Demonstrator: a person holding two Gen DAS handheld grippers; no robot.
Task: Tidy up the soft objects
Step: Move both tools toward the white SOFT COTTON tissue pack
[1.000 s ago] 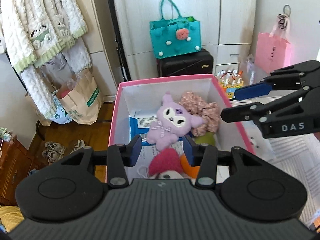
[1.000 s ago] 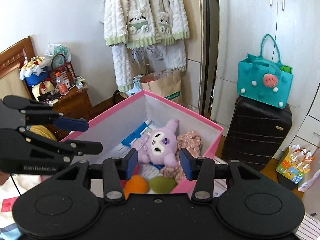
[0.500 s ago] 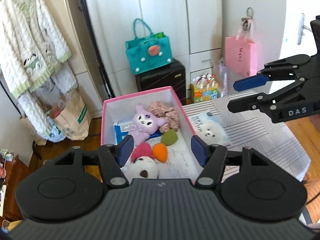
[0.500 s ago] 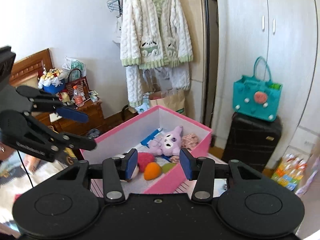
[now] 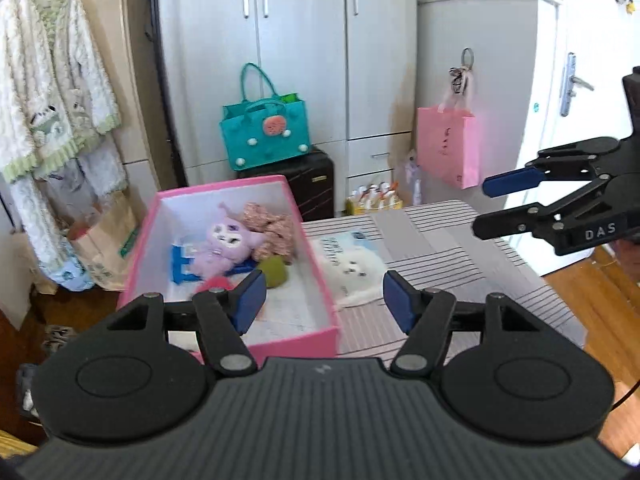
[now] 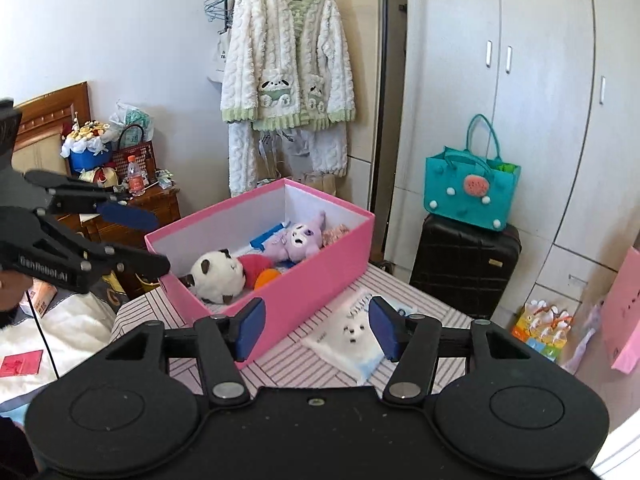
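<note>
— that pink box [image 6: 320, 276] looks like matt card, white inside.
— and the toys in it are fuzzy plush, the purple one [image 6: 298, 240] and the panda [image 6: 218, 274].
— striped cloth [image 5: 460, 264] underneath, woven and dull.
— the cardigan [image 6: 286, 68] is thick nubbly fleece; the suitcase [image 6: 464, 268] hard ribbed plastic.

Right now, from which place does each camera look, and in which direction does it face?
Left wrist: on the left gripper, facing down over the pink box toward the wardrobe; its own open fingers and the right gripper show.
Right wrist: on the right gripper, jaws opening and empty, facing the pink box and hanging cardigan; the left gripper shows.
Shared: box, purple plush, white packet, teal bag.
</note>
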